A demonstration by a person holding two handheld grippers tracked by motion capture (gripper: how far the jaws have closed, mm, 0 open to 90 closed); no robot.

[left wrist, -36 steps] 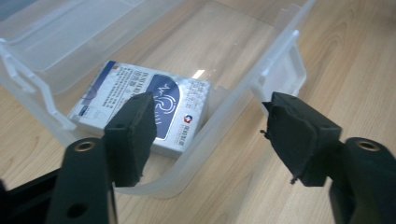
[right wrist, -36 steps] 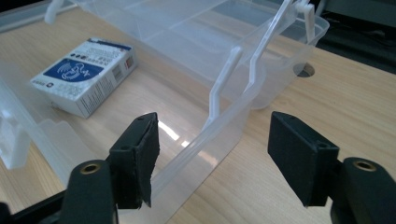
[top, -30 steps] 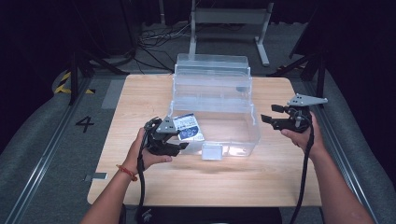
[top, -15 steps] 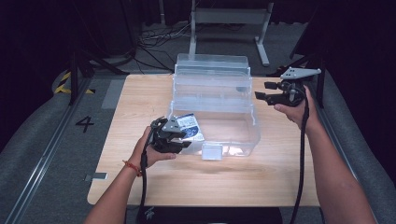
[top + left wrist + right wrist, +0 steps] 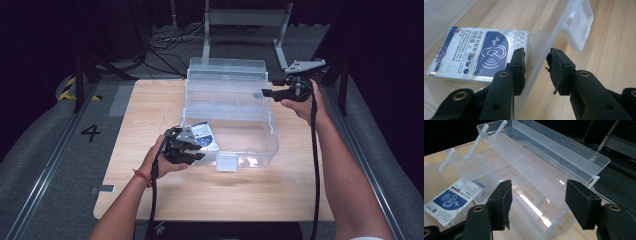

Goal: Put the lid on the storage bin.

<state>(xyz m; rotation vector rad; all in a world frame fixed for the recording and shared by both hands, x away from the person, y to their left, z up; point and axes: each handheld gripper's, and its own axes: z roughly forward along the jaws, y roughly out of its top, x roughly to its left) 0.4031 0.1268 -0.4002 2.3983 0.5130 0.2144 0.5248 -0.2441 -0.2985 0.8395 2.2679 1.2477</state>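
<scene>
Centre of the high view: a clear plastic box (image 5: 227, 120) sits open on the wooden table (image 5: 150, 100), its lid (image 5: 227, 70) standing up at the back. Inside, at the box's lower left corner, lies a silver-and-blue carton (image 5: 204, 136) — flat, printed face up.

Lower left of centre, the left gripper (image 5: 186, 149) is at the box's front left corner. In the left gripper view its jaws straddle the box's clear wall (image 5: 541, 65): one pad inside, just beside the carton (image 5: 477, 53), the other outside over the bare table. The jaws have just been closing, yet a gap shows on both sides of the wall, so nothing is pinched yet. The latch tab (image 5: 579, 23) hangs off the rim at the upper right of that view.

Over at the upper right of the high view, the right gripper (image 5: 272, 92) hovers by the box's right rear corner, near the lid's end. The right gripper view looks down across the box — jaws spread wide with nothing between them, the carton (image 5: 452, 201) at lower left.
</scene>
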